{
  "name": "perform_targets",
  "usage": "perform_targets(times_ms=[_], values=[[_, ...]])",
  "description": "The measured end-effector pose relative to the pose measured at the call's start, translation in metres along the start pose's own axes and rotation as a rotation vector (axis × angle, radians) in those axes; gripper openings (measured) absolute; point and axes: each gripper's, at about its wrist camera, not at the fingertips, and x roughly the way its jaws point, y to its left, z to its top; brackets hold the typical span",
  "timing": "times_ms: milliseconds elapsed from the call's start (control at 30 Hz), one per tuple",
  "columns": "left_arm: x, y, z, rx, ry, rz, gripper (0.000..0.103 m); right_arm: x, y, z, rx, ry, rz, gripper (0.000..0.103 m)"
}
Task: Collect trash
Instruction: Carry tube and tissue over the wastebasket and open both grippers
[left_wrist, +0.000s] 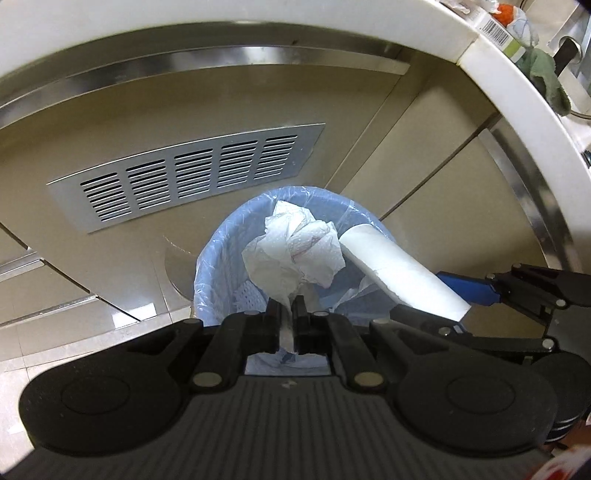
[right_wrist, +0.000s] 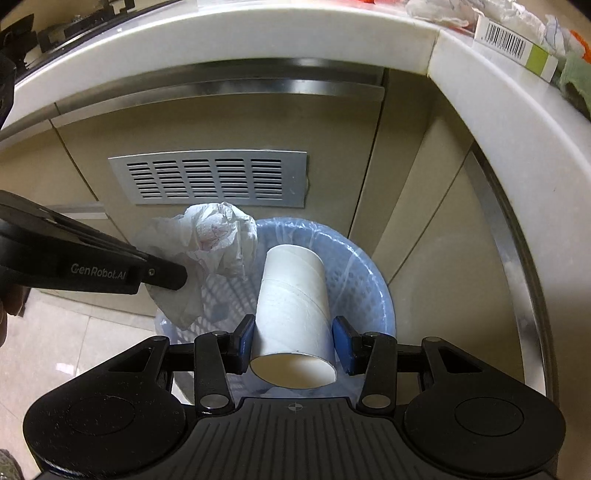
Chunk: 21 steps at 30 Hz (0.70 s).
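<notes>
A round blue bin (left_wrist: 212, 258) (right_wrist: 365, 280) lined with a clear bag stands on the floor against the cabinet. My left gripper (left_wrist: 287, 306) is shut on a crumpled white paper towel (left_wrist: 295, 247) (right_wrist: 218, 240), held over the bin's mouth. My right gripper (right_wrist: 293, 332) is shut on a white cardboard tube (right_wrist: 291, 295) (left_wrist: 399, 269), its blue pads (right_wrist: 341, 343) pressing both sides; the tube hangs over the bin too. In the right wrist view the left gripper (right_wrist: 162, 277) comes in from the left, in the left wrist view the right gripper (left_wrist: 476, 291) from the right.
A beige cabinet front with a metal vent grille (left_wrist: 188, 173) (right_wrist: 210, 181) rises behind the bin. The white countertop edge (left_wrist: 517, 92) (right_wrist: 480, 81) curves above, bearing a barcoded box (right_wrist: 517, 48), crumpled paper and a green cloth (left_wrist: 546, 70). Pale floor tiles (right_wrist: 74, 350) lie to the left.
</notes>
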Motion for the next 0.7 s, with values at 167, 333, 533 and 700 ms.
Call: perform_targets(times_ms=[167,333,533,700], values=[[0.007,0.0,0.004,-0.013,0.011,0.004,0.029,0.005,0.0,0.003,0.001,0.009,0.001,0.045],[0.006,0.004,0.005,-0.023,0.005,0.018,0.029,0.008,-0.001,0.005,0.001,0.015,0.002,0.045],[-0.003,0.01,0.002,-0.045,-0.002,0.032,0.029,0.015,0.0,0.004,-0.004,0.022,0.008,0.045],[-0.01,0.015,-0.002,-0.064,-0.006,0.048,0.029,0.017,0.002,0.005,-0.007,0.024,0.006,0.045]])
